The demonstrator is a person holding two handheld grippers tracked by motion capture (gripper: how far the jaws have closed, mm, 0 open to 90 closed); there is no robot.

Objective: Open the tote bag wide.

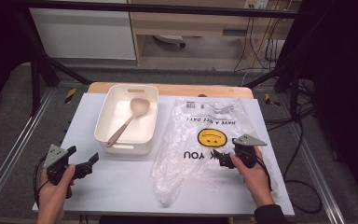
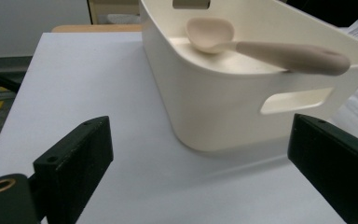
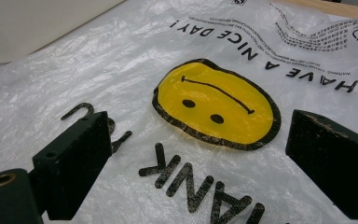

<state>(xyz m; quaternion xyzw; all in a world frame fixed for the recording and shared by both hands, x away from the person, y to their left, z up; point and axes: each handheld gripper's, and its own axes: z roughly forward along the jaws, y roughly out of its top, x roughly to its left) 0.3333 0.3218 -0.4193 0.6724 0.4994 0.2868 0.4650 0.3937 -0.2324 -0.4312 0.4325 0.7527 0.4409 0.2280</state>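
Plastic bag (image 1: 200, 140) lies flat on the white surface (image 1: 121, 186), thin, limp and slippery; I'd pinch a loose edge or handle. Beside it, tub (image 1: 128, 116) holds a spoon (image 1: 128, 119). Right gripper (image 1: 226, 157) hovers above the bag, left gripper (image 1: 87, 163) near the tub, fingers of both wide apart, holding nothing.

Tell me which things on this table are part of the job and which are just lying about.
In the job:
- plastic bag, under the open right claw
- cream bin, ahead of the open left claw
- spoon inside the bin

Lying about:
- cables on the floor beyond the table
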